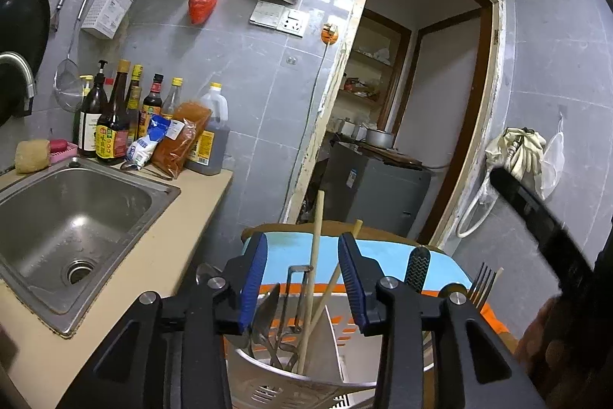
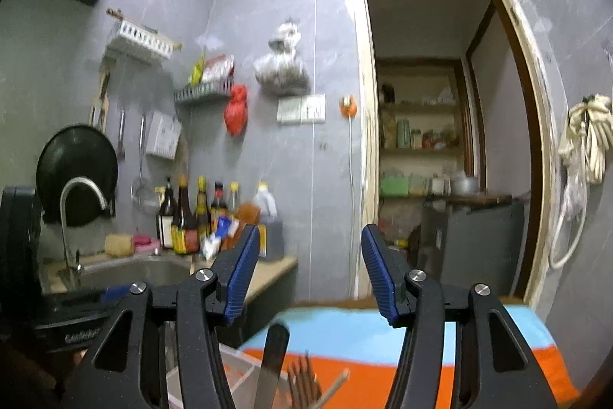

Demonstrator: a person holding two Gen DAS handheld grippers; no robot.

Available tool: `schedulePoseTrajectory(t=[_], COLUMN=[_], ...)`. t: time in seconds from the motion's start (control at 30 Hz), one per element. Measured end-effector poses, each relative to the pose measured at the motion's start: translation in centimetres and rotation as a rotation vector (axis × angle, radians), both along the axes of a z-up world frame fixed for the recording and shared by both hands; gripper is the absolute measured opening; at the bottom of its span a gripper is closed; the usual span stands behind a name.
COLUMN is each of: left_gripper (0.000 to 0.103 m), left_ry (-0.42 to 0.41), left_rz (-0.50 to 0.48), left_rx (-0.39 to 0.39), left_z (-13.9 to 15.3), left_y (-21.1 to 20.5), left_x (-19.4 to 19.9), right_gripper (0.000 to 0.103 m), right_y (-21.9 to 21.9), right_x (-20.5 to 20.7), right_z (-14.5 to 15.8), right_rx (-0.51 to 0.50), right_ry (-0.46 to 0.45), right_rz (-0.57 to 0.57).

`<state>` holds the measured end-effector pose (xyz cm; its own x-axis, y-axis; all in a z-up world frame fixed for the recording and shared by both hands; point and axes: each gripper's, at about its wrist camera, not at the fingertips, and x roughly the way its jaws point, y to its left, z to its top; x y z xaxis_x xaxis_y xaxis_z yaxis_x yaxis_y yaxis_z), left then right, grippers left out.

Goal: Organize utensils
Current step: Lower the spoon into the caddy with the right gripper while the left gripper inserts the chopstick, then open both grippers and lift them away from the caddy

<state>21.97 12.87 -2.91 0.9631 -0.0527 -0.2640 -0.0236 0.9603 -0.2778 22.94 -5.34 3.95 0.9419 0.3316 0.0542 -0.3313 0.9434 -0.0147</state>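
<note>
A white slotted utensil holder point(image 1: 302, 386) stands on a blue and orange cloth point(image 1: 440, 255). In its near compartment stand wooden chopsticks point(image 1: 315, 255), a metal peeler point(image 1: 293, 294) and a spoon point(image 1: 264, 313). A black-handled utensil point(image 1: 418, 265) and a fork point(image 1: 483, 280) stand further right. My left gripper point(image 1: 302, 278) is open just above the holder, its blue pads either side of the chopsticks. My right gripper point(image 2: 310, 275) is open and empty, held above the cloth point(image 2: 364, 328). The holder point(image 2: 237, 378), a dark handle point(image 2: 274, 347) and a fork point(image 2: 304, 382) show below it.
A steel sink point(image 1: 65, 229) with a tap point(image 2: 76, 217) sits in the counter to the left. Sauce bottles and packets point(image 1: 153, 125) line the wall behind it. A black wok point(image 2: 76, 171) hangs there. An open doorway point(image 1: 421, 102) lies ahead. The other gripper's body point(image 1: 544, 232) shows at right.
</note>
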Motion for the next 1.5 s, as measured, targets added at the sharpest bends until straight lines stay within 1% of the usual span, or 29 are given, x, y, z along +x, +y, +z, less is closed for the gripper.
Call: schedulePoseTrajectory(t=[0.1, 0.23, 0.33, 0.43, 0.5, 0.57, 0.67, 0.73, 0.93, 1.0, 1.07, 1.2, 1.27, 1.4, 1.47, 1.5], left_gripper=[0.039, 0.040, 0.041, 0.043, 0.044, 0.045, 0.046, 0.046, 0.048, 0.050, 0.050, 0.053, 0.054, 0.059, 0.062, 0.064], left_ry=[-0.013, -0.006, -0.004, 0.003, -0.004, -0.011, -0.020, -0.016, -0.006, -0.004, -0.004, 0.003, 0.009, 0.039, 0.056, 0.065], left_rz=[0.016, 0.040, 0.052, 0.070, 0.080, 0.084, 0.094, 0.101, 0.104, 0.098, 0.089, 0.066, 0.060, 0.054, 0.046, 0.040], left_rx=[0.008, 0.012, 0.018, 0.019, 0.010, 0.017, 0.031, 0.040, 0.044, 0.035, 0.029, 0.023, 0.022, 0.013, 0.000, 0.003], left_z=[0.0, -0.2, 0.0, 0.5, 0.9, 1.4, 2.0, 2.4, 3.7, 4.1, 4.4, 5.0, 5.1, 5.0, 4.8, 4.8], left_y=[0.3, 0.9, 1.4, 2.0, 2.3, 2.5, 2.5, 2.5, 1.6, 1.0, 0.2, -1.8, -2.9, -5.1, -5.9, -6.3], left_x=[-0.1, -0.4, -0.8, -1.3, -1.8, -2.3, -2.9, -3.5, -5.1, -5.5, -5.9, -6.9, -7.3, -8.0, -8.2, -8.3], right_gripper=[0.051, 0.051, 0.051, 0.051, 0.051, 0.051, 0.051, 0.051, 0.051, 0.053, 0.057, 0.058, 0.064, 0.071, 0.082, 0.083], right_y=[0.1, 0.5, 1.3, 1.9, 2.1, 2.5, 2.6, 2.3, 0.2, -0.9, -2.0, -4.9, -6.3, -9.0, -10.1, -10.7], right_x=[0.0, -0.2, -0.6, -1.5, -2.2, -3.0, -3.8, -4.4, -5.9, -6.6, -7.2, -8.7, -9.3, -9.4, -9.4, -9.3], right_z=[-0.7, -2.2, -2.2, -1.9, -1.7, -1.5, -1.2, -0.8, 0.6, 1.3, 1.9, 3.0, 3.4, 3.7, 3.7, 3.6], right_rx=[0.041, 0.111, 0.131, 0.169, 0.210, 0.239, 0.295, 0.314, 0.292, 0.270, 0.255, 0.212, 0.194, 0.174, 0.164, 0.154], right_ry=[-0.032, -0.013, -0.003, -0.027, -0.041, -0.052, -0.039, -0.034, 0.002, 0.013, 0.020, 0.042, 0.054, 0.102, 0.132, 0.150], right_rz=[-0.005, -0.026, -0.019, -0.026, -0.027, -0.029, -0.033, -0.033, -0.052, -0.063, -0.072, -0.100, -0.112, -0.138, -0.146, -0.152])
